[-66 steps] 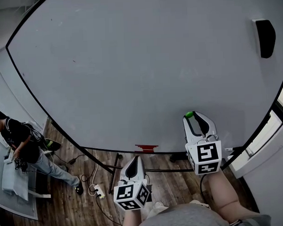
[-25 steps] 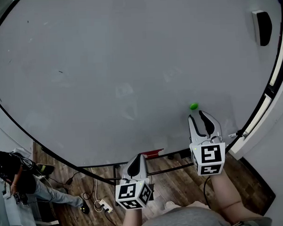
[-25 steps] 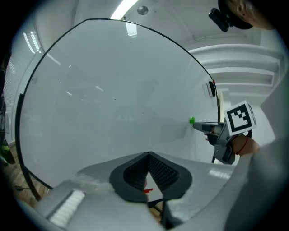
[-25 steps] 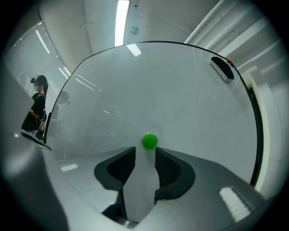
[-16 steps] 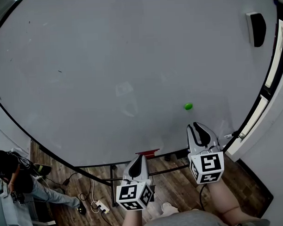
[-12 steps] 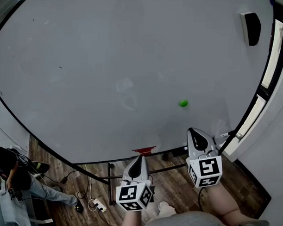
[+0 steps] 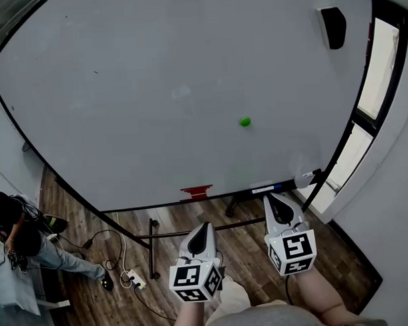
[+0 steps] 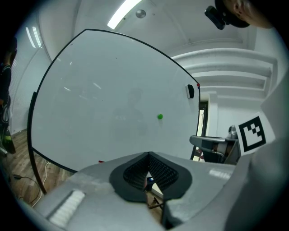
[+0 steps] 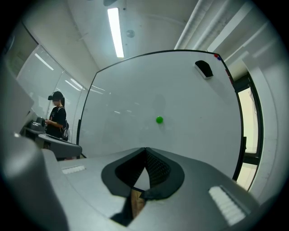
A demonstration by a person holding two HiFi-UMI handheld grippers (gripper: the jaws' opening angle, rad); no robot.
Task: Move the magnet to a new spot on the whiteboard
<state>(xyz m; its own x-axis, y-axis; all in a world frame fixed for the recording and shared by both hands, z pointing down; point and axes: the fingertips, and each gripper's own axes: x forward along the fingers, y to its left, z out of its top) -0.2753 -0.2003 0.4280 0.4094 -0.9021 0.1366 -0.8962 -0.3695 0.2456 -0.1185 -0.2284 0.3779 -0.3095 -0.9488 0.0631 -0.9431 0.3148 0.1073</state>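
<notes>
Now: green magnet (image 7: 245,122) sits on whiteboard (image 7: 155,94), lower right of centre. R gripper (image 7: 273,199) well apart below it, off the board, jaws pressed together, empty. L gripper (image 7: 201,227) further left, jaws likewise together.

No words or numbers to read anywhere.
Only black-and-white square patterns, no letters: on the left cube (image 7: 193,281) behind the left gripper (image 7: 205,226), and on the right cube (image 7: 292,251) behind the right gripper (image 7: 272,199).
</notes>
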